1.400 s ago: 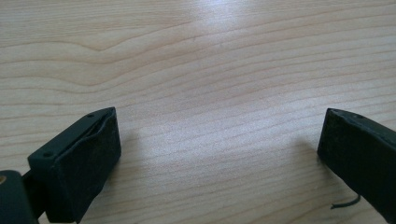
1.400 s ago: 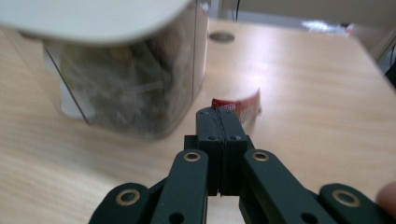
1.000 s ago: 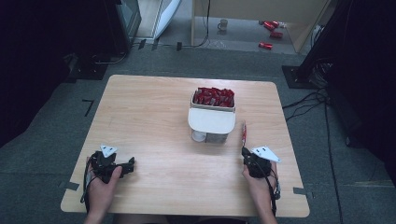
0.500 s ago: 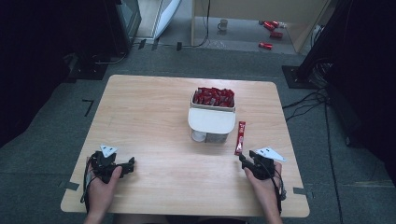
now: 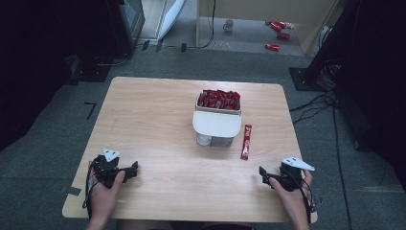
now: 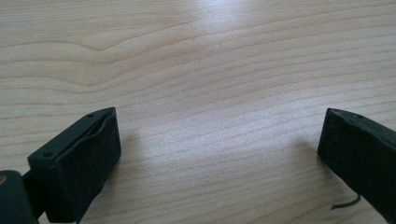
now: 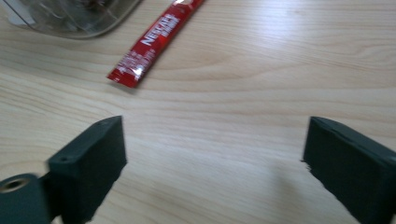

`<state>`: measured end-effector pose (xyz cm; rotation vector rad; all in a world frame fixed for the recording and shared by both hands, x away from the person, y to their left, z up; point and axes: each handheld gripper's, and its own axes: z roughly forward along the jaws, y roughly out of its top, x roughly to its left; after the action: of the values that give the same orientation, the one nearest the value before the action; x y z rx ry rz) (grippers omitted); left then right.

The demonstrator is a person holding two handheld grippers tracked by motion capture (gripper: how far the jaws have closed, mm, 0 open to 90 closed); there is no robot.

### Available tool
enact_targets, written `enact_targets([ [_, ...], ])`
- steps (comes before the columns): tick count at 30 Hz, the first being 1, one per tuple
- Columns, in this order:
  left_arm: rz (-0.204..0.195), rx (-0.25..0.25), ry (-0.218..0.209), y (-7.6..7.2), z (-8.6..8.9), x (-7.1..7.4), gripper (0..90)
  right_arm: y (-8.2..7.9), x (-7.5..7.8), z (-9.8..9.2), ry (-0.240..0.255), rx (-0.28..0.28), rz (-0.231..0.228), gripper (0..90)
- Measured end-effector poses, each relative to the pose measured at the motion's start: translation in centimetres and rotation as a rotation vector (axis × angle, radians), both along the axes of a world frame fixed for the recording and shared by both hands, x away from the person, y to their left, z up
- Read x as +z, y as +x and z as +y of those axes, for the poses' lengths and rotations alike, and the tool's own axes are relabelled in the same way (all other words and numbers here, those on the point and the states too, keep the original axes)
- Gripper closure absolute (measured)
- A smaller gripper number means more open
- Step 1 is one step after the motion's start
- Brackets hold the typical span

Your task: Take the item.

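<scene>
Right gripper [image 5: 266, 175] backed off toward 5 o'clock, jaws just opened, nothing between | red sachet [image 5: 246, 141] flat on table [image 5: 153, 110], at box's [image 5: 218, 123] 3 o'clock | left gripper [image 5: 130, 170] spread, empty.

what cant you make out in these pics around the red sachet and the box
- Red sachet: right gripper view, top edge cuts off its far end; small print blurred.
- White box: high view, its lid hides the front part's contents.
- Sachets in the box: high view, too small to count.

lab: cables [image 5: 325, 103], taped floor [image 5: 72, 190]
</scene>
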<state>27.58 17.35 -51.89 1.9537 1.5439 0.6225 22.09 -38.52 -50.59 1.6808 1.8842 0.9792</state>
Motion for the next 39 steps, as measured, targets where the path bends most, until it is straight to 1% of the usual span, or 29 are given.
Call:
enact_targets([
  [1,0.000,0.001,0.000,0.0,0.0,0.0,0.0,0.0,0.0,0.0,0.000,0.000,0.000,3.0],
  [3,0.000,0.001,0.000,0.0,0.0,0.0,0.0,-0.3,0.0,-0.8,0.004,0.013,0.010,0.0],
  [4,0.000,0.000,0.000,0.0,0.0,0.0,0.0,-0.5,-0.1,-1.5,-0.008,0.002,0.022,0.0],
  [5,0.000,0.000,0.000,0.0,0.0,0.0,0.0,-0.5,-0.1,-1.5,-0.008,0.002,0.022,0.0],
  [7,0.000,0.001,0.000,0.0,0.0,0.0,0.0,-0.7,-0.3,-2.1,-0.025,-0.015,0.036,0.0],
  [12,0.000,0.001,-0.001,0.0,0.0,0.0,0.0,-1.3,-0.9,-3.2,-0.064,-0.044,0.048,0.0],
  [17,0.000,0.000,0.000,0.0,0.0,0.0,0.0,-1.6,-1.2,-3.5,-0.081,-0.062,0.060,0.0],
  [21,0.000,0.001,0.000,0.0,0.0,0.0,0.0,-1.6,-1.8,-3.5,-0.116,-0.073,0.073,0.0],
  [25,0.000,0.000,-0.001,0.0,0.0,0.0,0.0,-1.7,-1.8,-3.4,-0.117,-0.082,0.069,0.0],
  [29,0.000,0.001,0.000,0.0,0.0,0.0,0.0,-1.9,-2.1,-3.4,-0.115,-0.088,0.044,0.0],
  [39,0.000,0.000,0.000,0.0,0.0,0.0,0.0,-1.9,-2.1,-3.3,-0.115,-0.089,0.044,0.0],
])
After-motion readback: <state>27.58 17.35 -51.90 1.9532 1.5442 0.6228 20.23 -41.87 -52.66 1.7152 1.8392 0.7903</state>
